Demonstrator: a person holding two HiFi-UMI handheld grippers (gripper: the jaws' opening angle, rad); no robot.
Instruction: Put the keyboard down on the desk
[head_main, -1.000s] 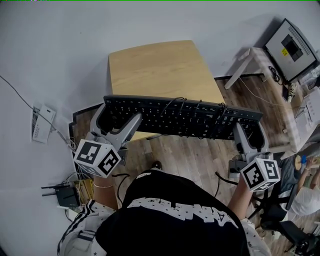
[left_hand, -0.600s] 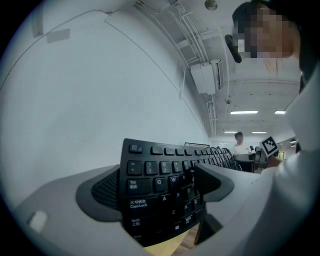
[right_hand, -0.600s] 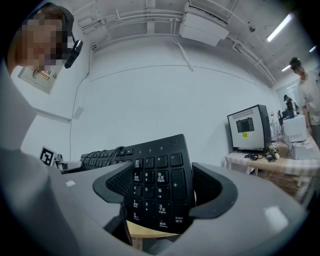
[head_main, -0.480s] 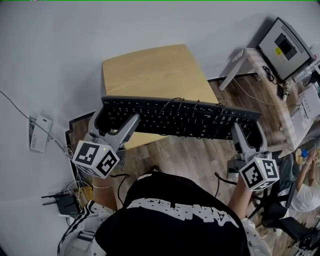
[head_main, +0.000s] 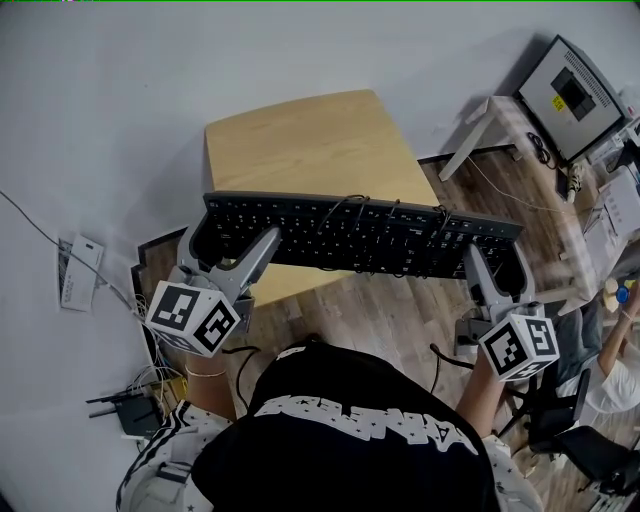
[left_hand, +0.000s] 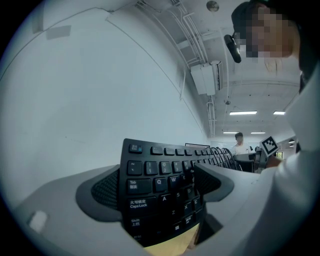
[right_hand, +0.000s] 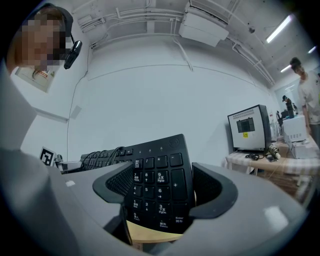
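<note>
Long black plastic keyboard (head_main: 360, 237) hangs in the air above the near edge of the light wooden desk (head_main: 300, 140). Left gripper (head_main: 228, 248) and right gripper (head_main: 498, 268) each clamp one end, jaws spread just keyboard-wide. Looks like the lowering step; next up, easing it forward and down level.

We get bright, even indoor light from ceiling strip lamps (right_hand: 280, 28) above and right of the keyboard (right_hand: 156, 182), whose keys read sharp and glare-free, while both gripper views bulge and fall dark at their round edges far from it.
</note>
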